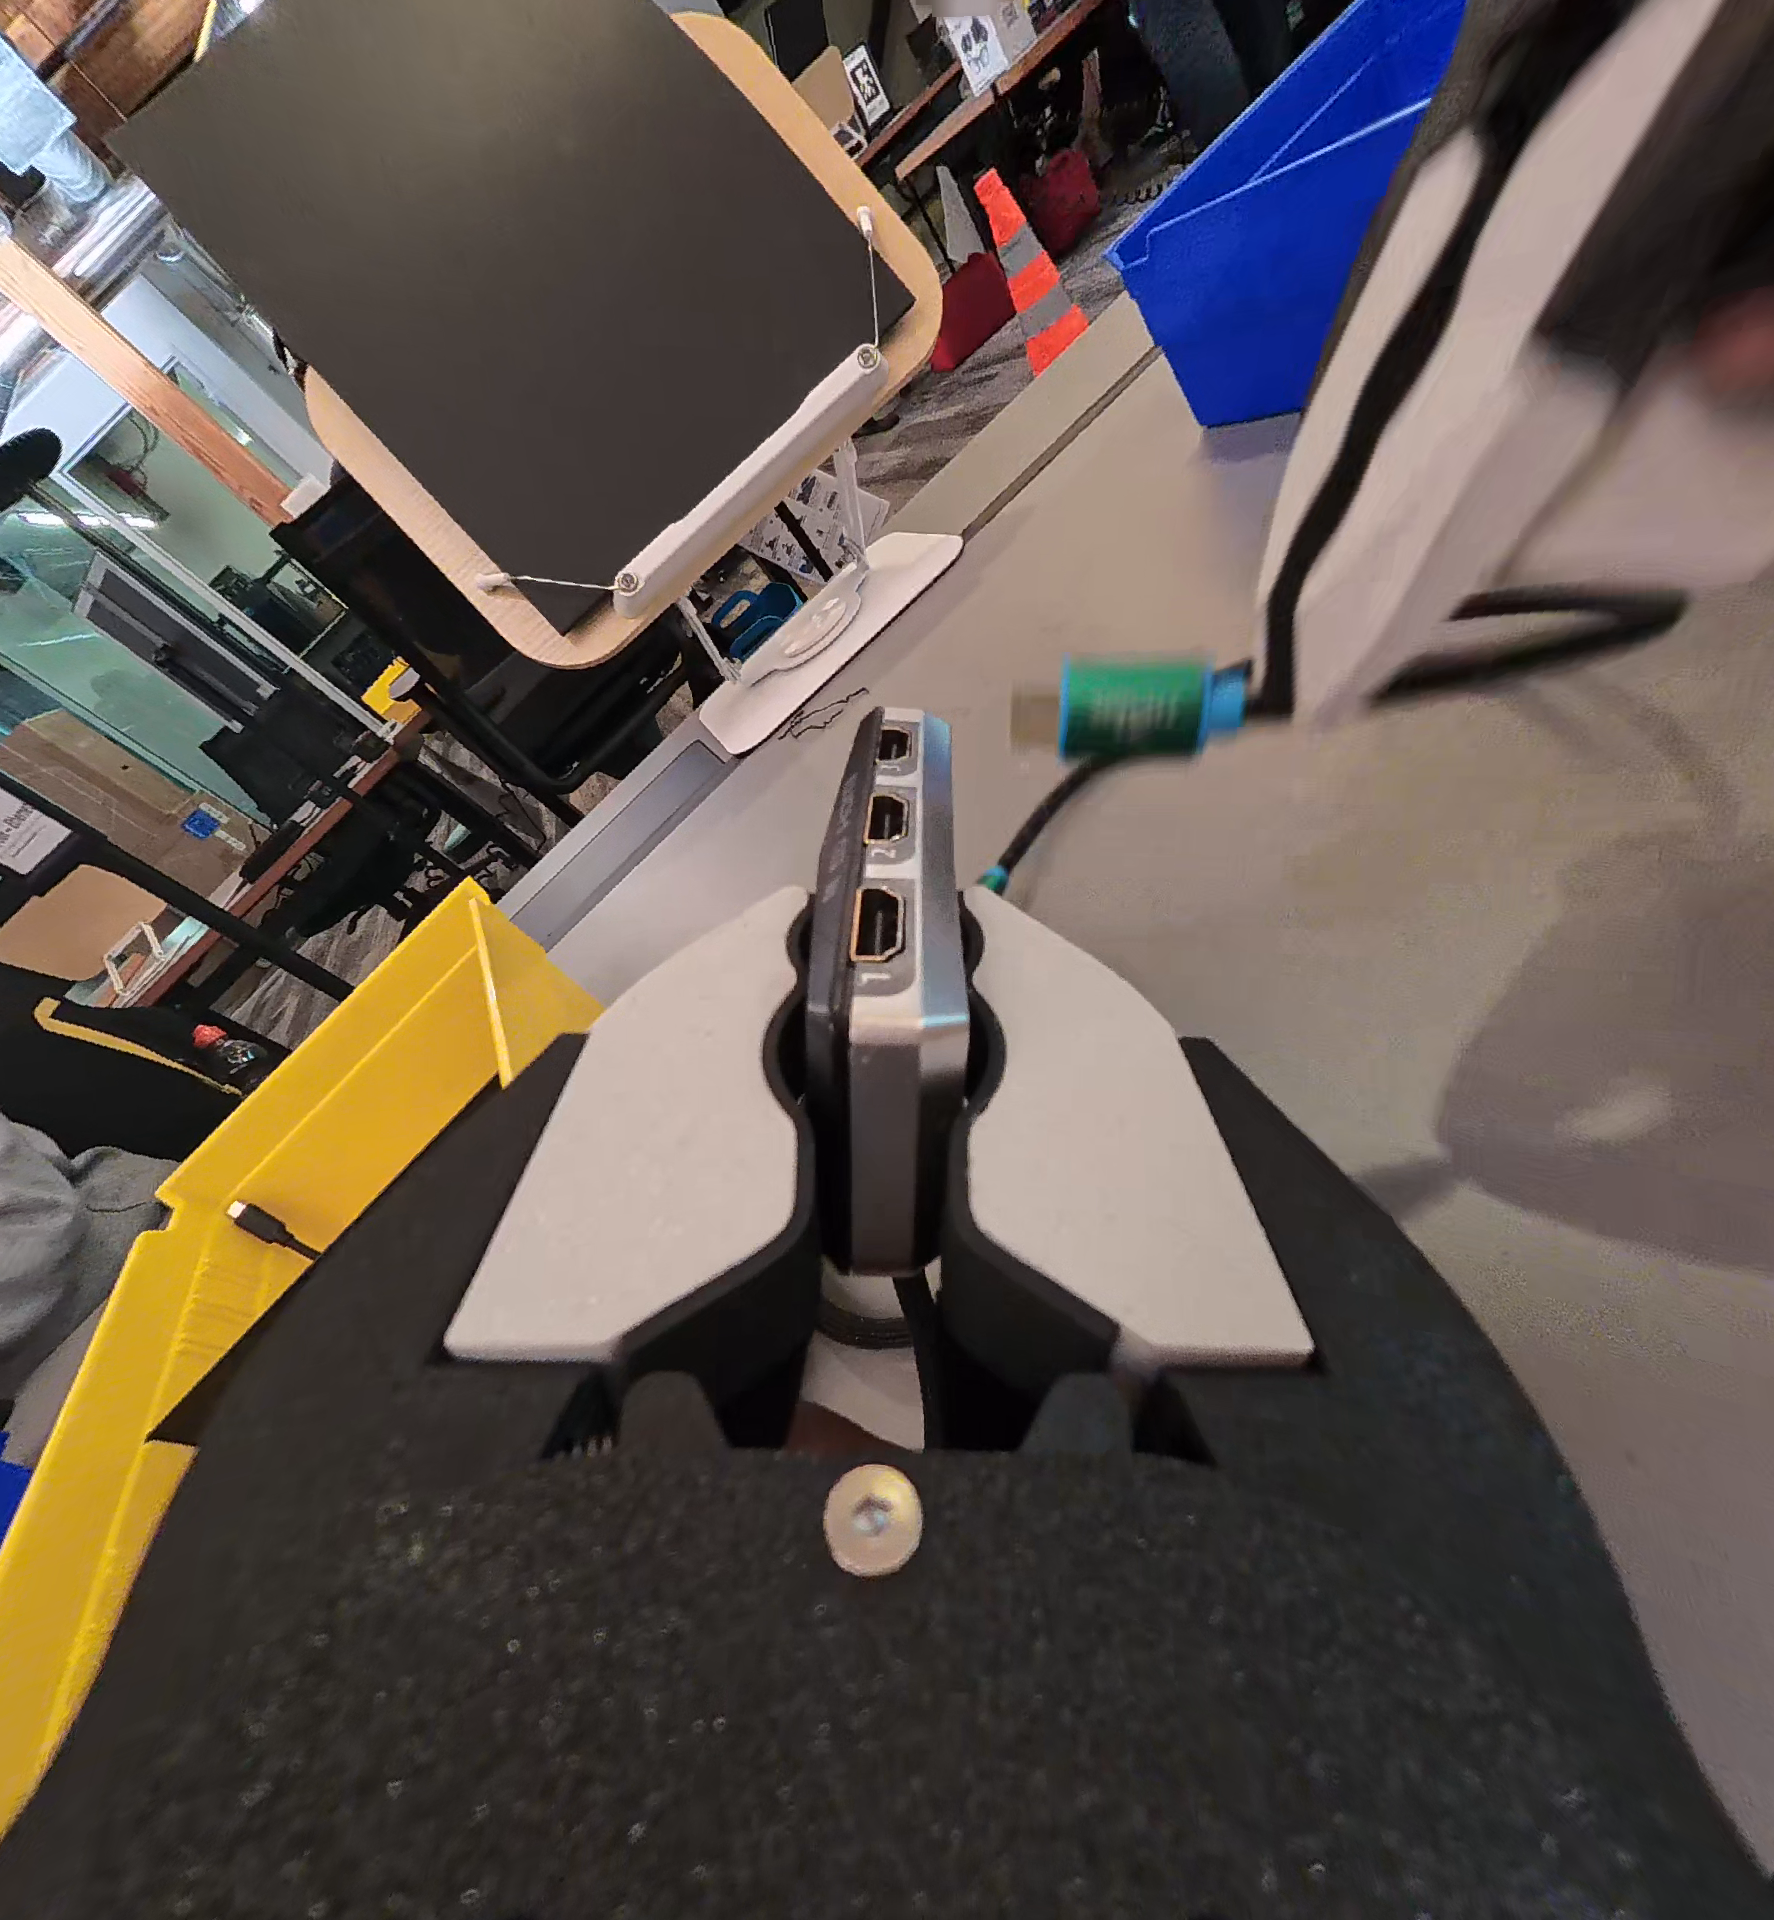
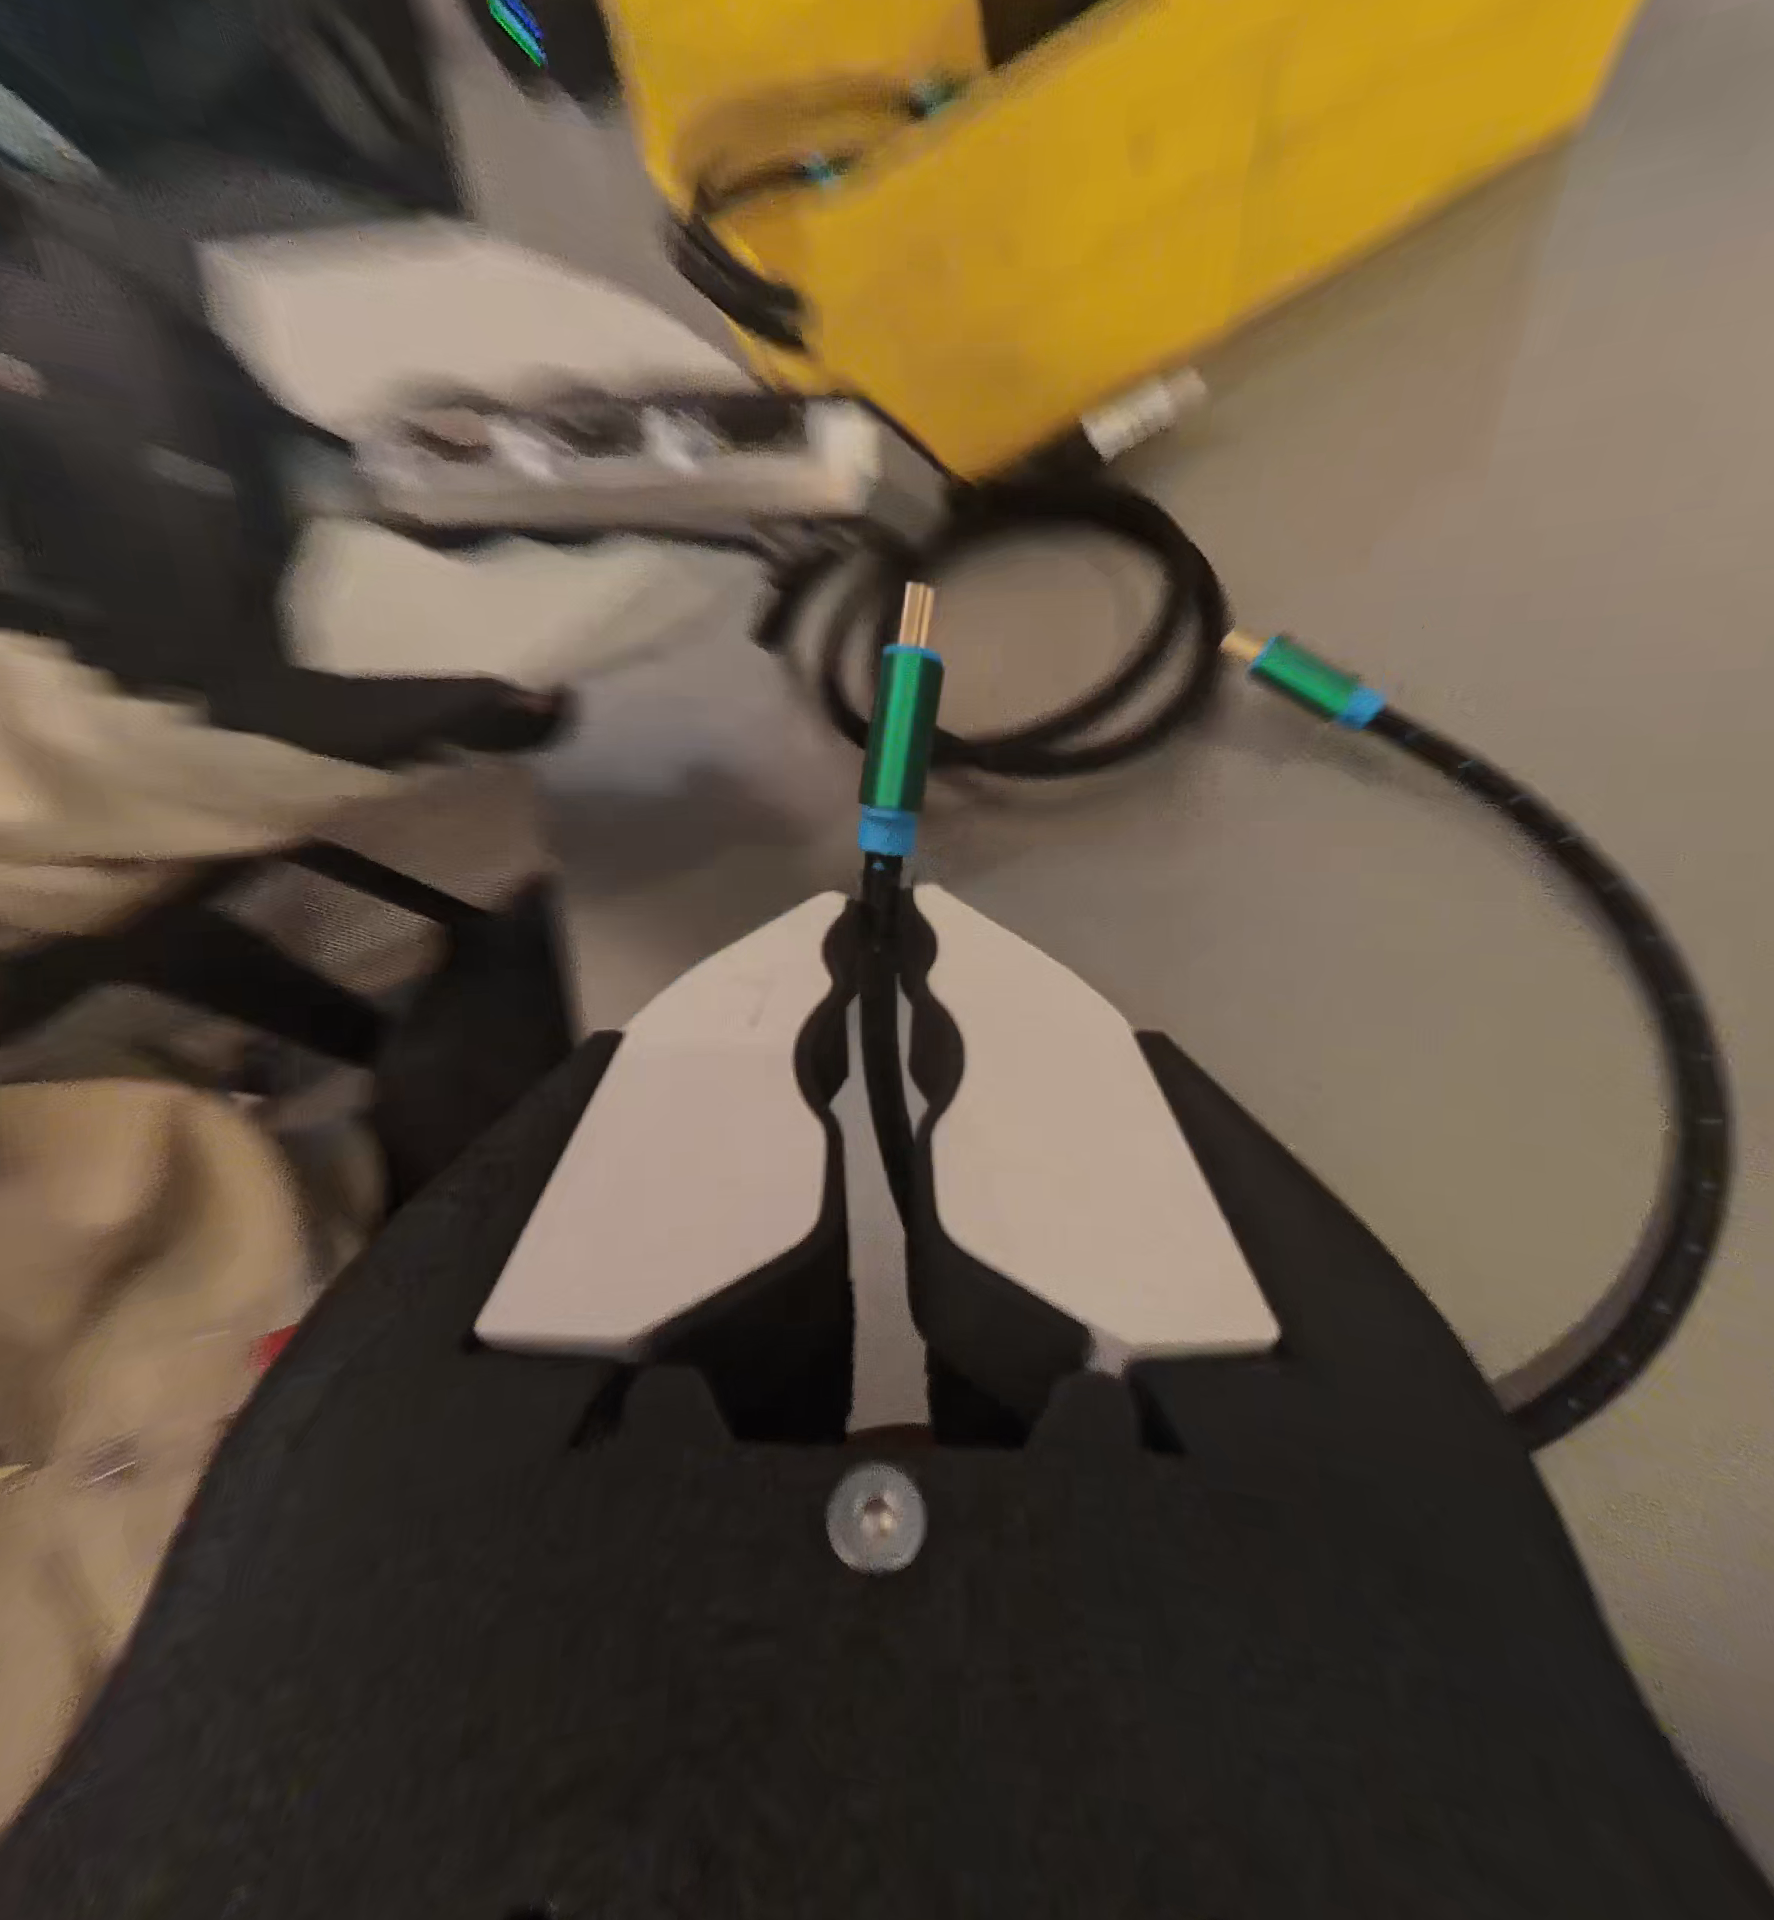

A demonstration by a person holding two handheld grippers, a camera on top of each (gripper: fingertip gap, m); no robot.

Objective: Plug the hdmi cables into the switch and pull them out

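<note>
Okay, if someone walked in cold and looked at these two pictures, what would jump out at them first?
Probably the switch clamped on edge in the left gripper, its three empty ports in a row facing up. Next, the green plug sticking out ahead of the right gripper, which pinches its black cable just behind it. The yellow bin at the top of the right wrist view also catches the eye.

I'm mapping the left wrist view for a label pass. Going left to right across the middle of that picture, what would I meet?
Yellow bin → HDMI switch clamped in the left gripper → green HDMI plug → the right gripper's blurred grey body that carries it.
</note>
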